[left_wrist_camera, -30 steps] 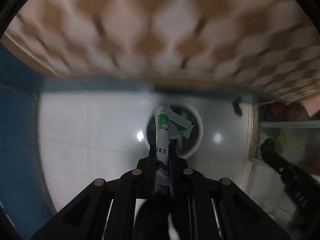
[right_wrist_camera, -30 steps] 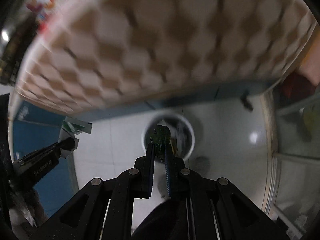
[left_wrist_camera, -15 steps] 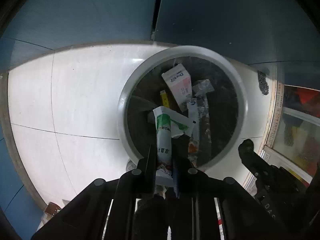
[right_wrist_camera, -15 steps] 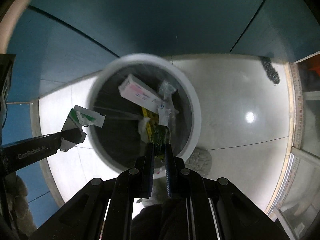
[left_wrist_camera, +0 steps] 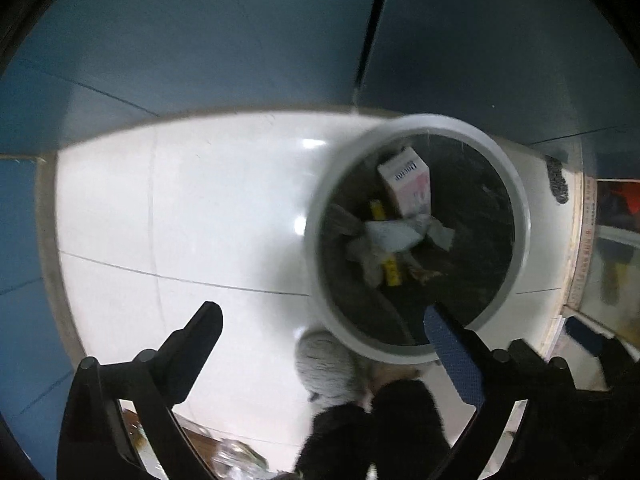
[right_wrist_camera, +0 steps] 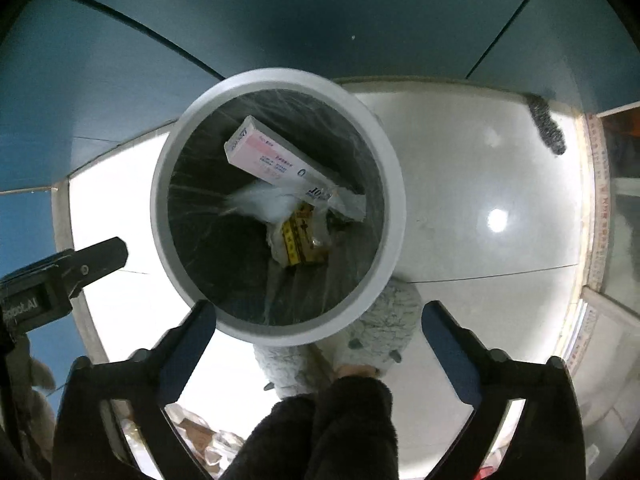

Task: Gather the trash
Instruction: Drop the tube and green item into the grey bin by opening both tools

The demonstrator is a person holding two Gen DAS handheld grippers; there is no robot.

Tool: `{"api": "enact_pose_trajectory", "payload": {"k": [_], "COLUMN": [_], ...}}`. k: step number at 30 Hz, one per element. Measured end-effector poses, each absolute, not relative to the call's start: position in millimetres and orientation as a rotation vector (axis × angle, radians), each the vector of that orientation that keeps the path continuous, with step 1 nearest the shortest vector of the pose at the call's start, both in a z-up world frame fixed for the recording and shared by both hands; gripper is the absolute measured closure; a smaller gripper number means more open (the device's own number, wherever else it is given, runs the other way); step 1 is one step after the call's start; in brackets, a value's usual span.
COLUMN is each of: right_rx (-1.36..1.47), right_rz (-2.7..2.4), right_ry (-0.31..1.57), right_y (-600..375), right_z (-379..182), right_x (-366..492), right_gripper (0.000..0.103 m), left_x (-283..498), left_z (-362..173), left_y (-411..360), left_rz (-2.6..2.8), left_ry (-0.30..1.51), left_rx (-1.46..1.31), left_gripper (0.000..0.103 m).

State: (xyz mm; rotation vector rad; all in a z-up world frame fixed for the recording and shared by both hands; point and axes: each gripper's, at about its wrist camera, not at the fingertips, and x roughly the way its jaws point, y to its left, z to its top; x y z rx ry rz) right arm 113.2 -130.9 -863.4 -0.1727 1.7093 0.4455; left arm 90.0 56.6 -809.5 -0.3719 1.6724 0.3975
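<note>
Both claws hang jaws spread and empty over a glossy white tiled floor (right_wrist_camera: 480,184) bordered by dark blue wall panels (right_wrist_camera: 320,20). The left gripper (left_wrist_camera: 320,344) and right gripper (right_wrist_camera: 316,320) point down at a white-rimmed waste bin (right_wrist_camera: 394,184) just ahead. Inside lie a pink-and-white carton (right_wrist_camera: 276,158), a yellow wrapper (right_wrist_camera: 298,236) and a blurred white wrapper (right_wrist_camera: 264,204).

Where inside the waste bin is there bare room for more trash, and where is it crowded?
Bare liner shows in the waste bin along the near-left wall. The pink-and-white carton, white wrapper and yellow packet crowd the far-right part.
</note>
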Motion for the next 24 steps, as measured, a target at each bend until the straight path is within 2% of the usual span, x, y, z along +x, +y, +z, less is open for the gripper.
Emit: {"api": "enact_pose_trajectory", "payload": {"k": [8,12,18,24], "right_rx": [-0.200,-0.190,-0.173,-0.195], "right_rz": [0.391,0.387,0.394,0.377], "right_ry": [1.643,1.621,1.578,1.520], "right_y": [-135,-137,-145,-160], "right_z": [-808,-771,-683,-565], "right_x": [107,103,90,71], "right_gripper": [0.000,0.000,0.000,0.000], "left_x": [68,57,42,25], "left_z": [-751,-705,-607,-518], "left_y": [56,51,41,24], "left_rz": [0.451,0.457,0.451,0.462], "left_ry": [1.597,1.573,1.512,1.492], "left_rx": [-0.322,-0.325,-0.306,-0.247], "left_gripper": [0.000,0.000,0.000,0.000]}}
